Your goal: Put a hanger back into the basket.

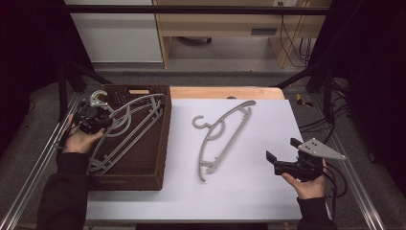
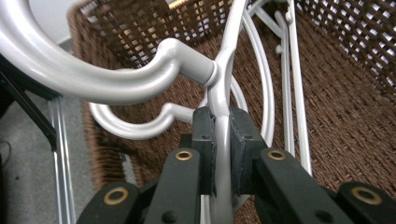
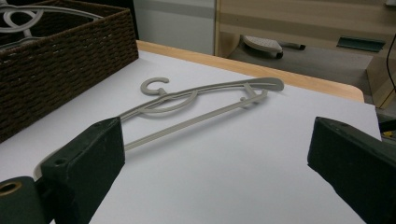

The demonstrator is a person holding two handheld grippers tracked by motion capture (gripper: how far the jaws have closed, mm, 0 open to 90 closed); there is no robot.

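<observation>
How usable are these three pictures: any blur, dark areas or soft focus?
High view: table evenly lit, surroundings fall to black. Left gripper view: near hanger hook is soft, basket weave sharper. Right gripper view: fingers blurred up close, hanger on the table fairly clear.

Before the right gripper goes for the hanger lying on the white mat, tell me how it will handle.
The hanger looks like thin moulded plastic: probably light and fairly stiff. It lies flat, so it likely slides when nudged. Its smooth, narrow bars may slip or pivot between the open right gripper.
</observation>
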